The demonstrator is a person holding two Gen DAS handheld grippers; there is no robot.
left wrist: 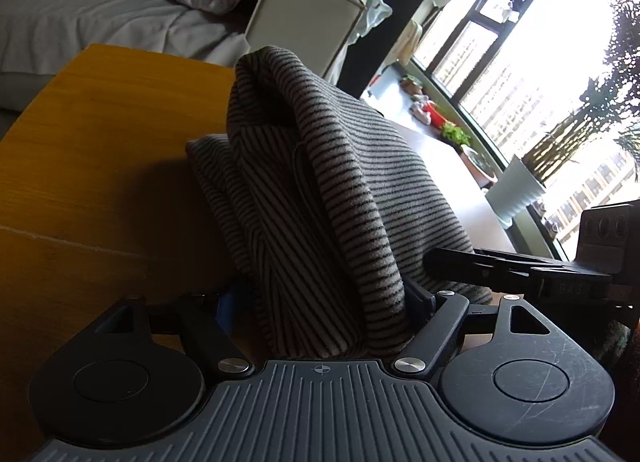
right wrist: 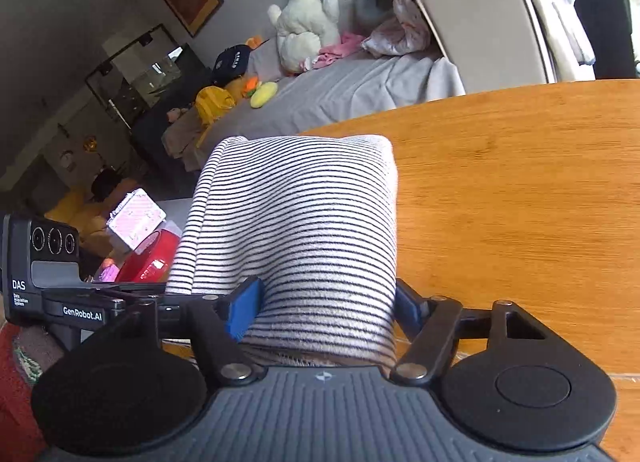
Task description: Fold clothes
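A striped garment [left wrist: 320, 182], beige with thin dark stripes, lies folded in a thick bundle on the wooden table [left wrist: 100, 142]. My left gripper [left wrist: 320, 302] stands open around the bundle's near end; its blue left pad [left wrist: 226, 310] sits slightly apart from the cloth. In the right wrist view the same garment [right wrist: 300, 214] fills the gap of my right gripper [right wrist: 326, 302]. Both blue pads [right wrist: 244, 308] press against the fold, so it is shut on the cloth. The right gripper's fingers [left wrist: 460, 262] show at the bundle's right side, and the left gripper's body [right wrist: 60, 294] shows at the left.
Table top [right wrist: 520, 182] stretches to the right of the bundle. Beyond the far edge are a grey-covered couch [right wrist: 340, 90] with a white plush toy [right wrist: 304, 18] and loose clothes, and a beige armchair [left wrist: 304, 14]. A window sill with a white plant pot [left wrist: 516, 190] lies on the right.
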